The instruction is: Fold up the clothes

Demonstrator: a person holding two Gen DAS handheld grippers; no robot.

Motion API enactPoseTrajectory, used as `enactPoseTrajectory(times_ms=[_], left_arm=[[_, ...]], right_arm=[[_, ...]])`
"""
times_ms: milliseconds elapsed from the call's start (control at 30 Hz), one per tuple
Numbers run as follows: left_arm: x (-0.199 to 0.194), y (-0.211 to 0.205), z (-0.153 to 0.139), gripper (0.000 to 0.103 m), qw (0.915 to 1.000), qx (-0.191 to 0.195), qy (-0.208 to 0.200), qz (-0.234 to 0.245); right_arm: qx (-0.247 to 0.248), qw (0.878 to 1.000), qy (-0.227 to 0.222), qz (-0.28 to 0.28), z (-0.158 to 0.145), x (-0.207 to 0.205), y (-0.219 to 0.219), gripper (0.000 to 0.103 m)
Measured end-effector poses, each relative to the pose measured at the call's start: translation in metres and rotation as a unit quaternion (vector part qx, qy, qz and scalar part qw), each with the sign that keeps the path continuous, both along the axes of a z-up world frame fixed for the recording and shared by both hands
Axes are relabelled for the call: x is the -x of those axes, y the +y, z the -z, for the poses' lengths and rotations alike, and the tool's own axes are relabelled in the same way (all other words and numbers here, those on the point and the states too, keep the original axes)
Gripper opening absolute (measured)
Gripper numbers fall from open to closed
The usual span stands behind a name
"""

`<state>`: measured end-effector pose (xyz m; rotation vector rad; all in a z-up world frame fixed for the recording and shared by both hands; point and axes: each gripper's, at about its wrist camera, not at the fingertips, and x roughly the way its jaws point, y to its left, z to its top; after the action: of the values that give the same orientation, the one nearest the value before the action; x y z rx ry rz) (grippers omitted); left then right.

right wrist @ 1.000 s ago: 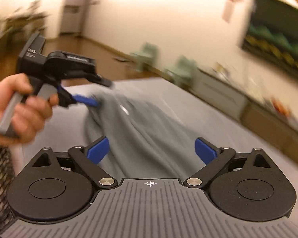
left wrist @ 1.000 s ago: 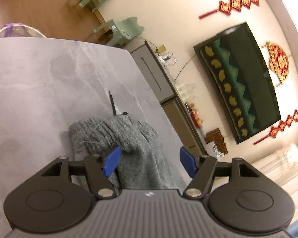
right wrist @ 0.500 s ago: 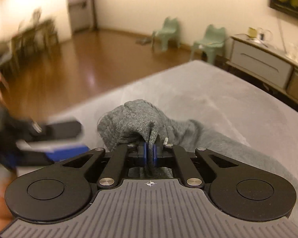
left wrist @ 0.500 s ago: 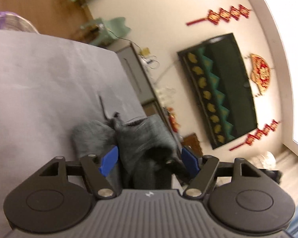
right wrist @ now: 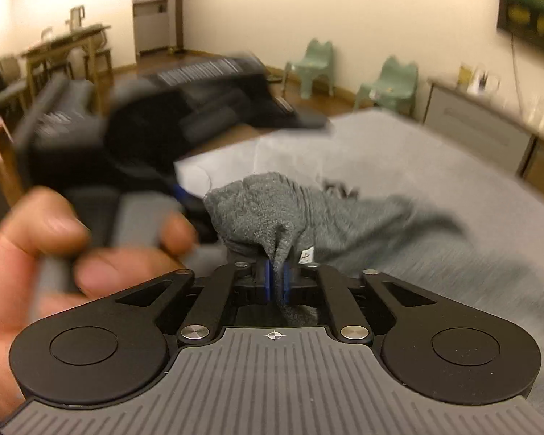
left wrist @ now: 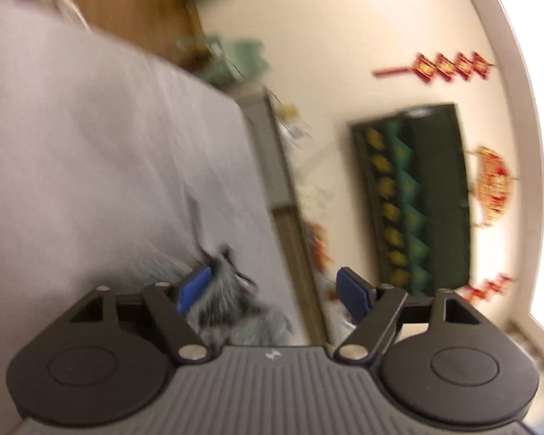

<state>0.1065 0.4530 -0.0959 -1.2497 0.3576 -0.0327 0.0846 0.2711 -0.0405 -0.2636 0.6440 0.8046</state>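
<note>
Folding barely begun: grey garment [right wrist: 272,214] lies bunched on table [right wrist: 435,152]; right gripper [right wrist: 276,282] pinches its edge, jaws easing apart; left gripper [left wrist: 272,290] beside it, widening, empty.

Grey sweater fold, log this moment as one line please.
task: fold clothes | right gripper: pinching grey sweater, opening | left gripper: opening, nothing gripped | sweater on grey table

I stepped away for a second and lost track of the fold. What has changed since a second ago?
The right gripper, wide open a second ago, has pinched a fold of the grey garment. The left gripper has dropped closer, jaws opening around the cloth without pressing. The garment stays on the grey table.
</note>
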Motion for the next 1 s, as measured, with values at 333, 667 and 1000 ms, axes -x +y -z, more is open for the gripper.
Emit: enactPoseTrajectory(times_ms=[333,667,1000], left_arm=[[0.041,-0.063,-0.052,0.083,0.9682,-0.220,0.046,0.109],[0.013,-0.090,-0.040,0.024,0.9555,-0.253,0.138,0.063],[0.023,-0.074,-0.034,0.008,0.9886,-0.124,0.081,0.025]], right_arm=[[-0.126,0.984,0.024,0.126,-0.021,0.038,-0.184,0.084],[-0.230,0.832,0.039,0.504,0.006,0.106,-0.501,0.084],[-0.325,0.673,0.087,0.659,0.070,0.172,-0.700,0.032]])
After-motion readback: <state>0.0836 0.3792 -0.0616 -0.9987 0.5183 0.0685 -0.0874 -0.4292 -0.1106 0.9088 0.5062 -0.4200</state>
